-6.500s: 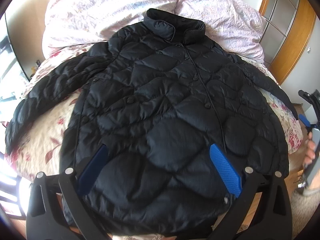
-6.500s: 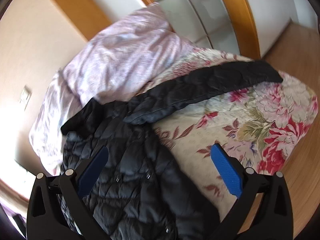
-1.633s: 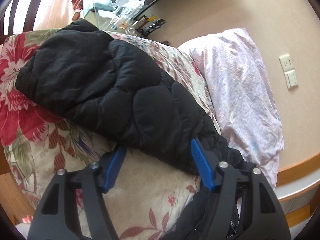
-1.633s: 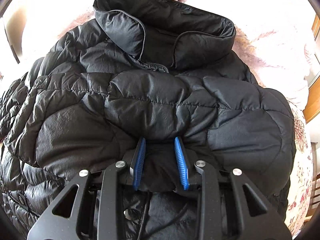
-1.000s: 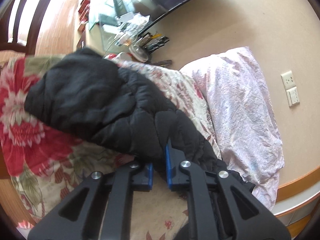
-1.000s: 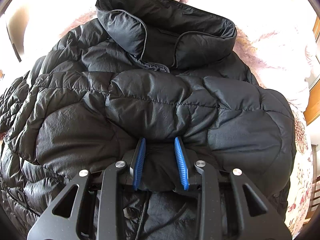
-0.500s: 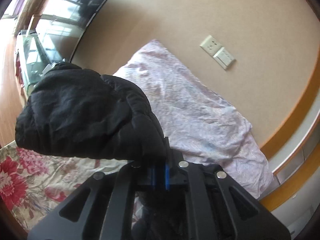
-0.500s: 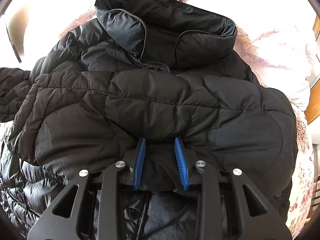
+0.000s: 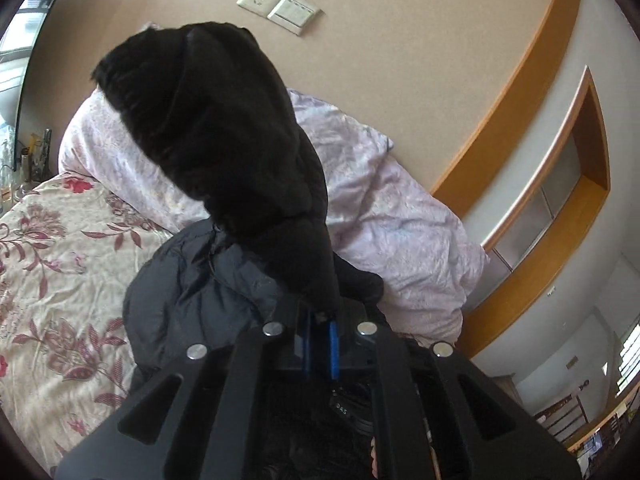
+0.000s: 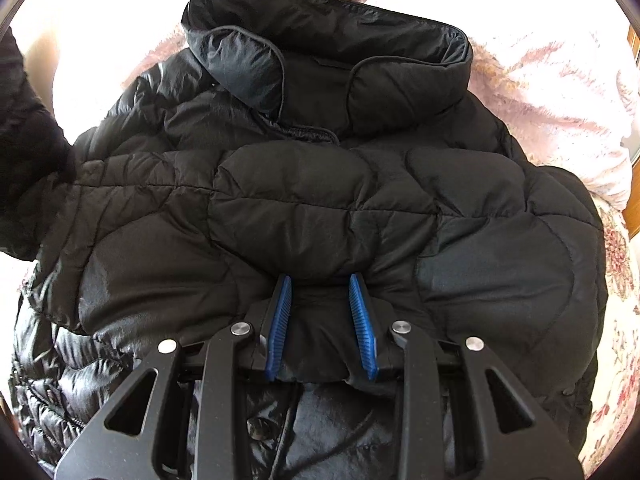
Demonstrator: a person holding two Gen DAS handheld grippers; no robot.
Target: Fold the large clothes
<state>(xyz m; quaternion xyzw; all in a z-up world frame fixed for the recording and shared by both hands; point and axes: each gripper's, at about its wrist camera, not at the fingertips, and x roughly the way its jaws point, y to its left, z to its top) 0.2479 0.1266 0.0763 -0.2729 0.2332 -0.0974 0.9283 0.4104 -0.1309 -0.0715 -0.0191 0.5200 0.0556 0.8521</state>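
Jacket (image 10: 320,208) lies on the bed (image 9: 52,280), collar toward the pillows (image 9: 400,240). Left gripper (image 9: 320,334) has its jaws clamped on the raised sleeve (image 9: 224,132); right gripper (image 10: 322,320) pinches the other sleeve folded over the chest. Puffy slick fabric could slip and unfold.

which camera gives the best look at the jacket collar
The right wrist view: the collar stands open and fully visible above the sleeve folded across the chest. In the left wrist view the raised sleeve hides it.
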